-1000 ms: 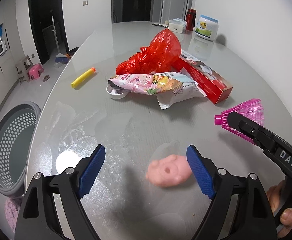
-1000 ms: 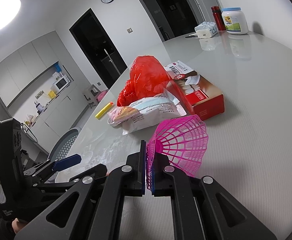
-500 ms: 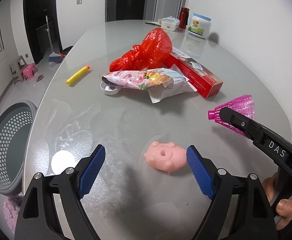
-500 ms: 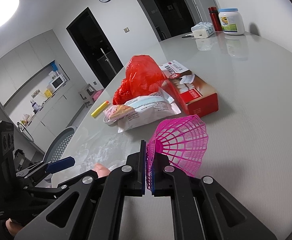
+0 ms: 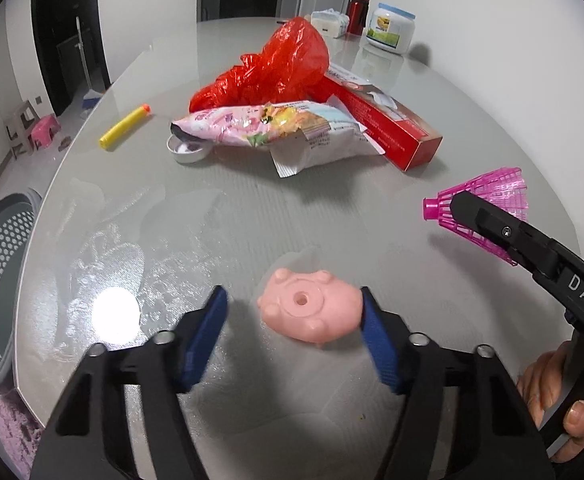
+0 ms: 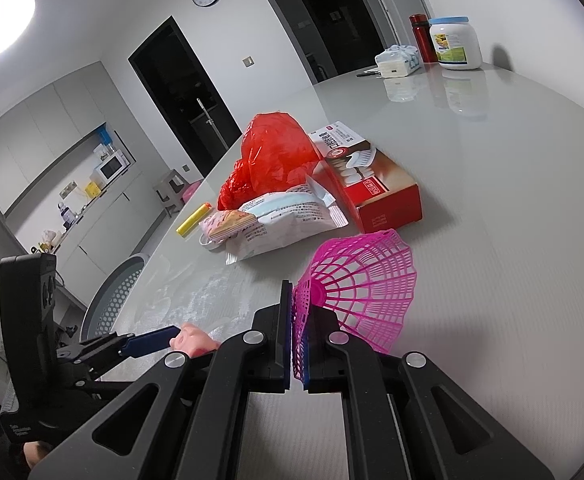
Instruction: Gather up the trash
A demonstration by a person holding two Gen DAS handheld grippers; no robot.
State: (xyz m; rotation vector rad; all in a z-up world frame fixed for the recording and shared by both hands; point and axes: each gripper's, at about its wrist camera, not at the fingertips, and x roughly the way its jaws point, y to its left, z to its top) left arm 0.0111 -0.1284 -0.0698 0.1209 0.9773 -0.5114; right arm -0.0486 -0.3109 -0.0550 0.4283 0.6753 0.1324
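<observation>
Left gripper (image 5: 292,332) angled down over the pink rubber toy (image 5: 312,312), which lies on the grey surface (image 5: 252,216). Jaws have just been closing and stand about half open with the toy between them; the right blue pad (image 5: 380,344) touches or nearly touches the toy's edge, the left pad (image 5: 204,336) is clear of it. No grip yet.

Right gripper (image 6: 298,344) clamped tight on the skirt of the magenta plastic shuttlecock (image 6: 364,292), held just above the surface. Part of a hand (image 5: 552,392) shows on its handle.

Trash pile mid-surface: crumpled red plastic bag (image 5: 276,72), pink snack wrapper (image 5: 268,128) lying over it and partly over a small white lid (image 5: 186,152), red carton (image 5: 388,128) flat beside them, touching the wrapper. Yellow foam dart (image 5: 124,128) apart, toward the left edge.

Containers: grey perforated basket (image 5: 0,280) on the floor beside the surface's left edge; only part of the inside shows and nothing is visible in that part. At the far end a white jar with blue lid (image 5: 390,28), closed, contents hidden; red bottle (image 5: 358,8) and tissue pack (image 5: 330,22) next to it.
</observation>
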